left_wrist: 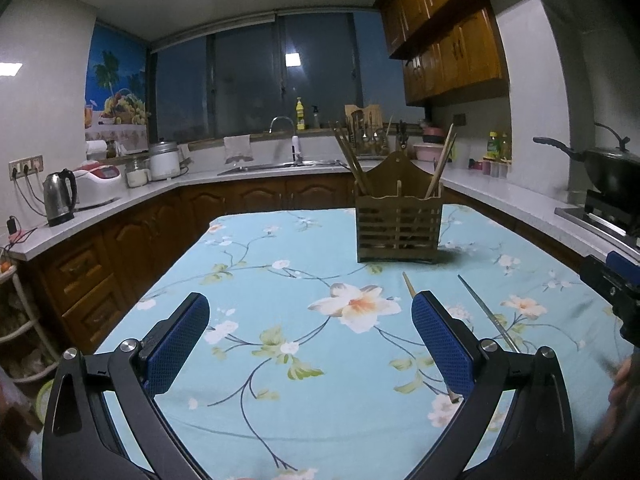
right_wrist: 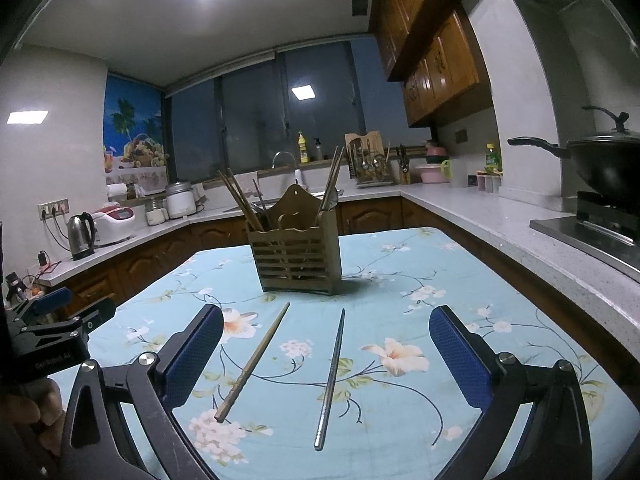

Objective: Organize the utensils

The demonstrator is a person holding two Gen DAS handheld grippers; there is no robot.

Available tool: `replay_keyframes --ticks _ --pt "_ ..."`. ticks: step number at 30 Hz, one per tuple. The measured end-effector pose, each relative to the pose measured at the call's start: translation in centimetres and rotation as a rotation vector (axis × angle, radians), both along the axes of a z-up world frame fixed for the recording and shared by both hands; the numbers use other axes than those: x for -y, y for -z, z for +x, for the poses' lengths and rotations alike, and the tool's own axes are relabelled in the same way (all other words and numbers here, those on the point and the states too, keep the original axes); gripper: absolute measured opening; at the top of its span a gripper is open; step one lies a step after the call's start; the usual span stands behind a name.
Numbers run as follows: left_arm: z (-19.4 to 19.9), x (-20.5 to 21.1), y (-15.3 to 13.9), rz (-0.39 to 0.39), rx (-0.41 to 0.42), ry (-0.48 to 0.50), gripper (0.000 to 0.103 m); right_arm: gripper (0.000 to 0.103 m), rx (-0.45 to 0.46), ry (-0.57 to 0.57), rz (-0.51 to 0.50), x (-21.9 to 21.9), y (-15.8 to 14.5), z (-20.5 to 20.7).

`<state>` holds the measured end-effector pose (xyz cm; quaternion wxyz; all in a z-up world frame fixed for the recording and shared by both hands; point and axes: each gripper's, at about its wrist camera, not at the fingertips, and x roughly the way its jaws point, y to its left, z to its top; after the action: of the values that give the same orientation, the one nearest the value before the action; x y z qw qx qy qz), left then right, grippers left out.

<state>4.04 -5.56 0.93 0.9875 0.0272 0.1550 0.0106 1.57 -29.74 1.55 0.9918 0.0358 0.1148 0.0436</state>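
- Two loose chopsticks lie flat on the flowered tablecloth in front of me: a wooden chopstick on the left and a metal chopstick to its right, apart from each other and both pointing roughly toward the holder.
- The wooden chopstick holder stands upright farther back on the cloth, beyond the tips of both loose sticks. It has slatted sides and a divider; chopsticks lean out of its left compartment and more lean out of the right one.
- My right gripper hangs above the cloth with its blue pads spread wide and nothing between them; both loose chopsticks show in the gap.
- My left gripper is spread wide too, and empty, over a bare stretch of cloth to the left of the sticks. From its camera the wooden chopstick runs partly behind the right pad, with the metal one just beyond.
- Around the table run kitchen counters: a kettle on the left, a wok on the stove at right.
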Motion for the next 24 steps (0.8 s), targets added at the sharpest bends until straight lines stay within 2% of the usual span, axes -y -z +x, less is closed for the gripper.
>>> replay_keyframes --ticks 24 --pt "0.28 0.24 -0.44 -0.004 -0.005 0.003 0.103 0.103 -0.002 -0.006 -0.001 -0.13 -0.43 0.29"
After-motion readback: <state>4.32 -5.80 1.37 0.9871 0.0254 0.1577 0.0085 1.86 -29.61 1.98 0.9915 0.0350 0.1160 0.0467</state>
